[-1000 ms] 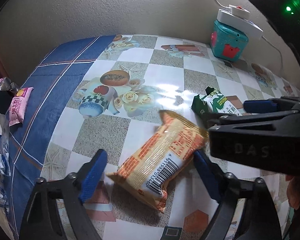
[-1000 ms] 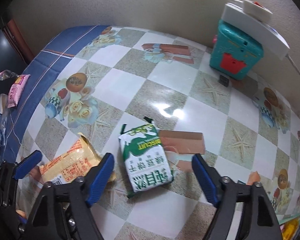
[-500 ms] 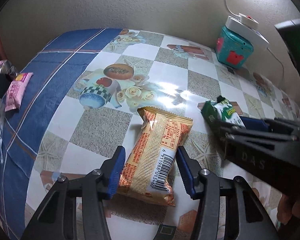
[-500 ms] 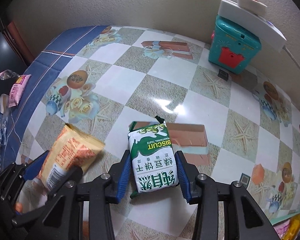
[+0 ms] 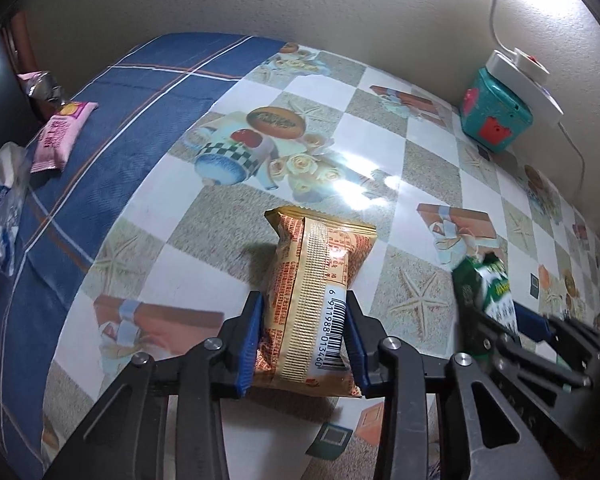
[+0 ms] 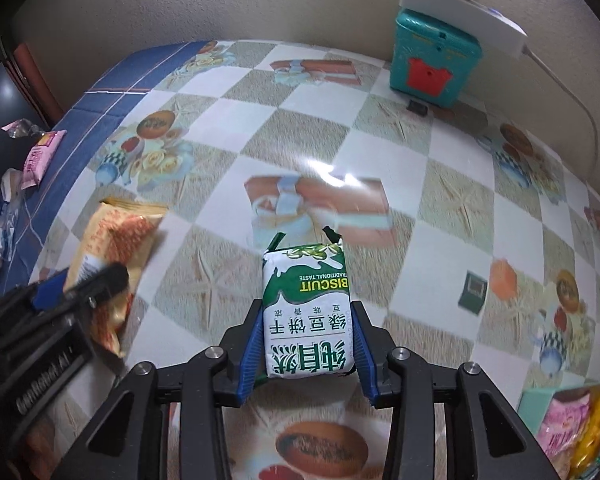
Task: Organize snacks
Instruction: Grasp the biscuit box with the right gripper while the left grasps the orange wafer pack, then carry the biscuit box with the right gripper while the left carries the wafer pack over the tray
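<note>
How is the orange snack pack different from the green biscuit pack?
The orange snack pack shows its barcode and back seam; the green biscuit pack shows its printed front. Orange sits in the left tongs, green in the right tongs. Both are sealed and pinched between blue pads.

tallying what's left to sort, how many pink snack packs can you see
2. One pink pack lies on the blue cloth at the table's far left edge; another pink pack sits in the pile at the lower right corner of the right wrist view. Others may be hidden in that pile.
</note>
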A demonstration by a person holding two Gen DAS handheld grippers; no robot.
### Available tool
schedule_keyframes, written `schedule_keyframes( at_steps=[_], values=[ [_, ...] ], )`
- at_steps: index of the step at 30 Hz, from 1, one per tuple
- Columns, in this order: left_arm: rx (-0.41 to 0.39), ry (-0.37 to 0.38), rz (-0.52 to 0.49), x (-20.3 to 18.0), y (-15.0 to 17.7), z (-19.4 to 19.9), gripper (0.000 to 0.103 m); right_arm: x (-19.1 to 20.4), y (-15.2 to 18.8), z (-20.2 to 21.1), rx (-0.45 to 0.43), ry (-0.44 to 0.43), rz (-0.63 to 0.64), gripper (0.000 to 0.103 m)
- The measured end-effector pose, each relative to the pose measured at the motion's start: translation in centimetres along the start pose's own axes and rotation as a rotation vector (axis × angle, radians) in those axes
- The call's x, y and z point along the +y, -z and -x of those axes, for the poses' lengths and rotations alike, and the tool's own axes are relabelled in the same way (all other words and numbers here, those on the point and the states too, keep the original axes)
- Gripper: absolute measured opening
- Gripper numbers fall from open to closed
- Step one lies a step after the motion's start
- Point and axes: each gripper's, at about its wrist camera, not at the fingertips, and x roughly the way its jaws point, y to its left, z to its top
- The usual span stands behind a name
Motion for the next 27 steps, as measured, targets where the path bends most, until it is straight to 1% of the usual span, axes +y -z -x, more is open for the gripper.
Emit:
schedule_keyframes(
  at_steps=[4, 7, 11, 15, 18, 23, 27],
  values=[
    [0.025, 0.012, 0.031, 0.2, 0.3, 0.1, 0.039, -0.3, 1.3, 0.5, 0.002, 0.002, -0.009, 0.043],
    [0.041, 0.007, 0.042, 0.2, 0.6, 0.5, 0.039, -0.5, 2.4, 0.9, 0.008, 0.003, -0.011, 0.043],
    [0.057, 0.014, 0.052, 0.2, 0.8, 1.1, 0.039, -0.9, 4.0, 1.5, 0.018, -0.037, -0.039, 0.043],
    [0.076, -0.016, 0.031, -0.2, 1.3, 1.3, 0.039, -1.4, 5.6, 2.2, 0.026, -0.068, -0.07, 0.043],
    [0.092, -0.019, 0.037, 0.0, 1.8, 1.8, 0.038, -1.4, 7.0, 3.0, 0.027, -0.092, -0.084, 0.043],
    [0.08, -0.023, 0.035, 0.0, 2.4, 3.9, 0.038, -2.0, 9.1, 4.9, 0.023, -0.136, -0.138, 0.043],
    [0.066, -0.017, 0.031, -0.5, 3.1, 6.2, 0.038, -2.5, 10.4, 6.6, 0.025, -0.138, -0.182, 0.043]
  ],
)
